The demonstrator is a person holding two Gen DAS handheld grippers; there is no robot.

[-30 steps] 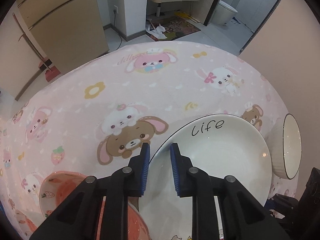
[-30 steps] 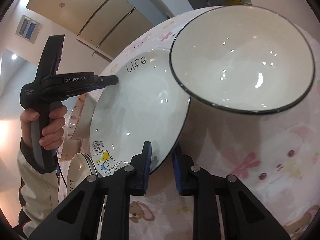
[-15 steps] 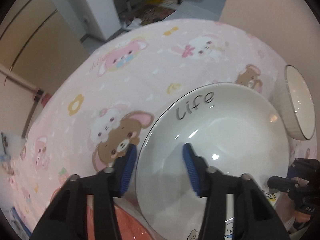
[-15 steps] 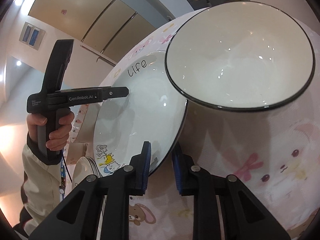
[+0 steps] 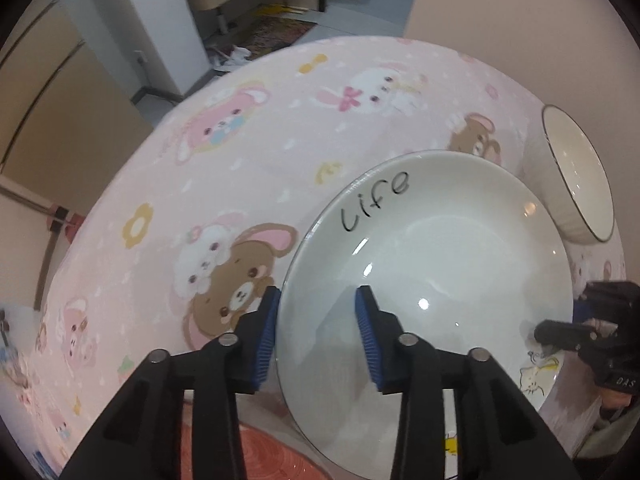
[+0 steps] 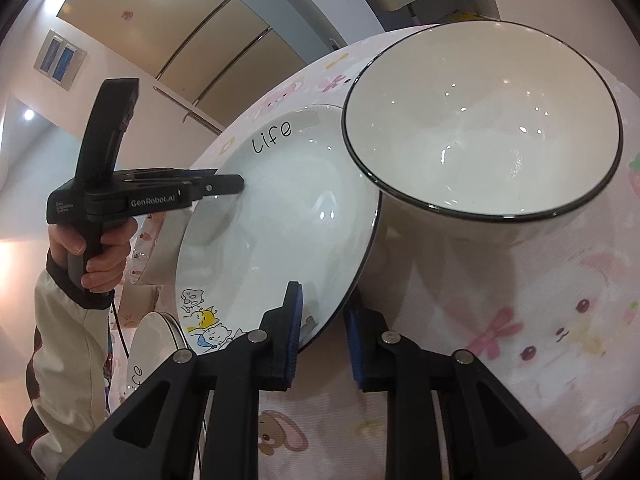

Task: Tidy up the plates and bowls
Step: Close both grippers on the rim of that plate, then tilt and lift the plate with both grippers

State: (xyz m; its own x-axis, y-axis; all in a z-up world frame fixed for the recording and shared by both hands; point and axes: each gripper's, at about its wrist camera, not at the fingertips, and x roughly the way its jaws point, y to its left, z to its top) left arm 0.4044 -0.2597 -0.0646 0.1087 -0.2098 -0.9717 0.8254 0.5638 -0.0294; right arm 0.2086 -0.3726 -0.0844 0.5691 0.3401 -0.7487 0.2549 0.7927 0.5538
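Observation:
A white plate with "Life" written on it and cat drawings is held tilted over the pink cartoon tablecloth. My left gripper is open, its blue pads either side of the plate's near rim without clamping it. My right gripper is shut on the opposite rim of the plate, by the cat drawings. A white bowl with a black rim stands on the table just beyond the plate, also at the right edge of the left wrist view.
An orange-pink patterned dish lies under the plate's near edge. In the right wrist view a pale bowl with strawberry prints and another white "Life" plate sit at the left. The table's edge curves round at the far side; floor and cabinets lie beyond.
My left gripper has let go of the plate's rim and opened wide. My right gripper stays shut on the plate, which has tilted and shifted slightly.

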